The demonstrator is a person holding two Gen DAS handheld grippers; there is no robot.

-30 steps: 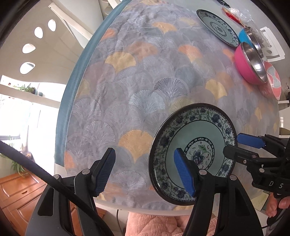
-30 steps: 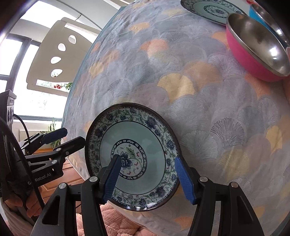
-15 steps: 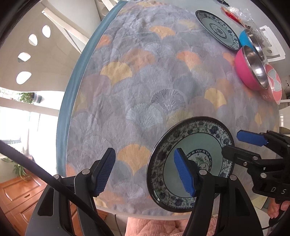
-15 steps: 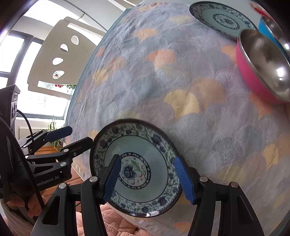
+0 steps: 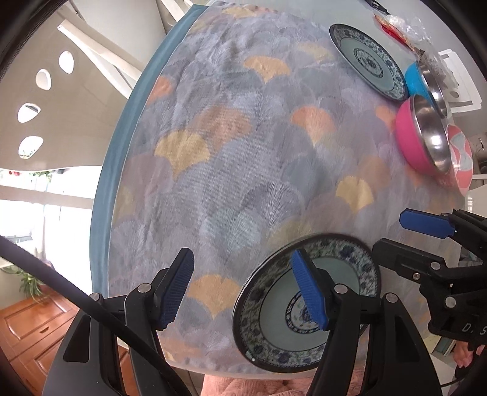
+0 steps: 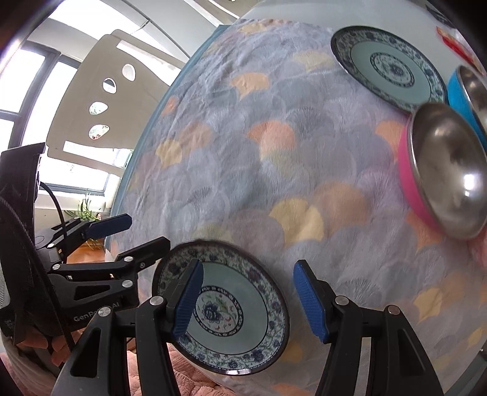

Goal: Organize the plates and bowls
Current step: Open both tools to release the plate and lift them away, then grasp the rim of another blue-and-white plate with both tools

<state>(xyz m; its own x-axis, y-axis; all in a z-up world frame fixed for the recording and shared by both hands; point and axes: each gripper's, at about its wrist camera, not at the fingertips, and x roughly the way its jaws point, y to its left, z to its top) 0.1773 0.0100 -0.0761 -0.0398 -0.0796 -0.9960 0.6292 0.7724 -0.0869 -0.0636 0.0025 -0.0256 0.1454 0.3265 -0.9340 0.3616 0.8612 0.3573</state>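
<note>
A blue-and-white patterned plate point(image 5: 274, 316) lies at the table's near edge; it also shows in the right wrist view point(image 6: 249, 316). My right gripper point(image 6: 248, 300) is open above it, jaws wide on either side of the plate's middle. My left gripper point(image 5: 243, 292) is open, its right finger over the plate's left half. A second matching plate point(image 5: 365, 61) lies at the far side, also in the right wrist view point(image 6: 386, 67). A pink steel-lined bowl point(image 6: 444, 170) and a blue bowl point(image 6: 462, 88) sit beside it.
The table has a fan-patterned cloth point(image 5: 237, 152) with a teal left edge point(image 5: 112, 146). A pink patterned dish point(image 5: 462, 158) lies behind the pink bowl point(image 5: 426, 140). A beige chair back point(image 6: 100, 100) stands at the far left. Packets point(image 5: 398, 24) lie at the back.
Both grippers have drawn back toward me, so the near plate sits lower in both views and more of the far table shows. Both stay open.
</note>
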